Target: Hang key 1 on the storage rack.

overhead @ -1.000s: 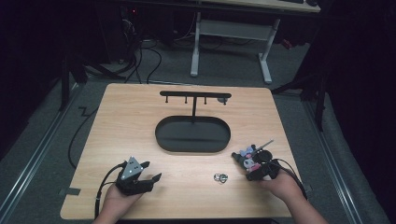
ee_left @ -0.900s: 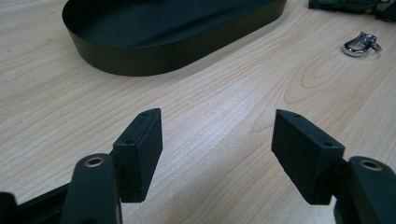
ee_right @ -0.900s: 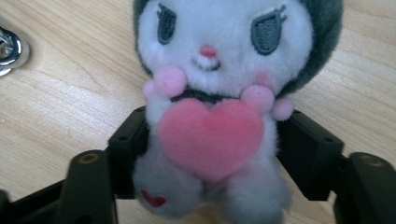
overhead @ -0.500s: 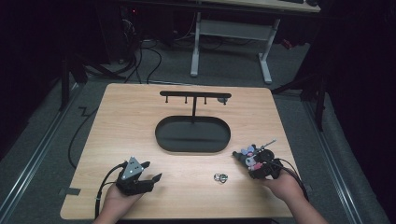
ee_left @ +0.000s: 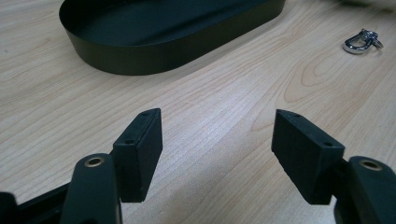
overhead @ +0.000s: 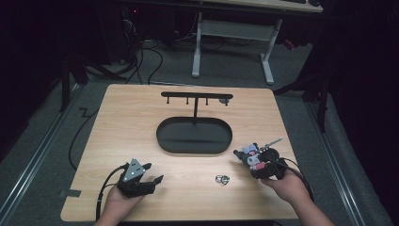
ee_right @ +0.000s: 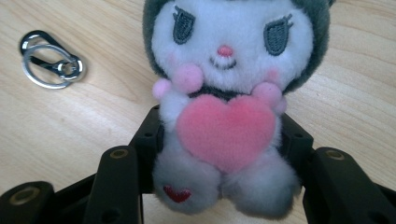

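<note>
Two jaws of the right tool (ee_right: 224,154) squeeze the plush toy (ee_right: 226,93).

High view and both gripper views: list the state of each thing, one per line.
Grey-and-white plush toy with pink heart: upright, clamped at its sides in the right claw, whose jaws have just closed on it.
Left claw: open, holding nothing, over the wooden table.
Silver metal key ring with clasp: lying loose on the table.
Black oval tray: empty.
Black hanger stand: upright.
</note>
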{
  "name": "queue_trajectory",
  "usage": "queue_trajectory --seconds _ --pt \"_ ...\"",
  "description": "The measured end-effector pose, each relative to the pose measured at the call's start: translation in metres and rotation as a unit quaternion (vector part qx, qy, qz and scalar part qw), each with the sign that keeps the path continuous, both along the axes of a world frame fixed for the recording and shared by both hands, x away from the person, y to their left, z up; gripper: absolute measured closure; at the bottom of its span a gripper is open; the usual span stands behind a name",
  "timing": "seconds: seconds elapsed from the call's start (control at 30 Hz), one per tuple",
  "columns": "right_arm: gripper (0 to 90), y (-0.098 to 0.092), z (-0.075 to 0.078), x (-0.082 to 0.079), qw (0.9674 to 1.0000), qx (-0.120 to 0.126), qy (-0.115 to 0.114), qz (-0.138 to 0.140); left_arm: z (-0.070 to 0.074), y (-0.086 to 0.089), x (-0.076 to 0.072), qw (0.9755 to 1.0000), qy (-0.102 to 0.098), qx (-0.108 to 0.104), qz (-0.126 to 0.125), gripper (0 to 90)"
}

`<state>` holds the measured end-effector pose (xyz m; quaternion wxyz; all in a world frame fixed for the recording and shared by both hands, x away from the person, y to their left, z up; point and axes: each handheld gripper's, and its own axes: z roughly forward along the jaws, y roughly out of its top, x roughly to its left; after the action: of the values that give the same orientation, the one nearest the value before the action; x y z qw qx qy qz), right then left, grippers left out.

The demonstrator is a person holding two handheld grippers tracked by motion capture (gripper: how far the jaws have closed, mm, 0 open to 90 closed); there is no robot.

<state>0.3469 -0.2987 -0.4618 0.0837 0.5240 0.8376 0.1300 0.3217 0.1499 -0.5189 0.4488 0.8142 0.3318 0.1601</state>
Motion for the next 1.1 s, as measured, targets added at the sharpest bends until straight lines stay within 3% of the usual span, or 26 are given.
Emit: queue_trajectory --seconds 0.4,0.53,1.1 --pt "48.5 0.007 0.023 -0.001 0.9998 0.014 -0.008 0.015 0.000 0.000 0.000 1.0000 -0.001 -0.001 0.000 34.3" --pt "48.6 0.007 0.027 0.001 0.9995 0.031 -0.001 0.001 0.000 0.000 0.000 1.0000 -0.002 -0.001 -0.001 34.3" --pt "48.7 0.021 0.047 0.013 0.9993 0.033 -0.010 0.016 0.000 -0.001 -0.001 1.0000 -0.006 0.004 -0.006 34.2"
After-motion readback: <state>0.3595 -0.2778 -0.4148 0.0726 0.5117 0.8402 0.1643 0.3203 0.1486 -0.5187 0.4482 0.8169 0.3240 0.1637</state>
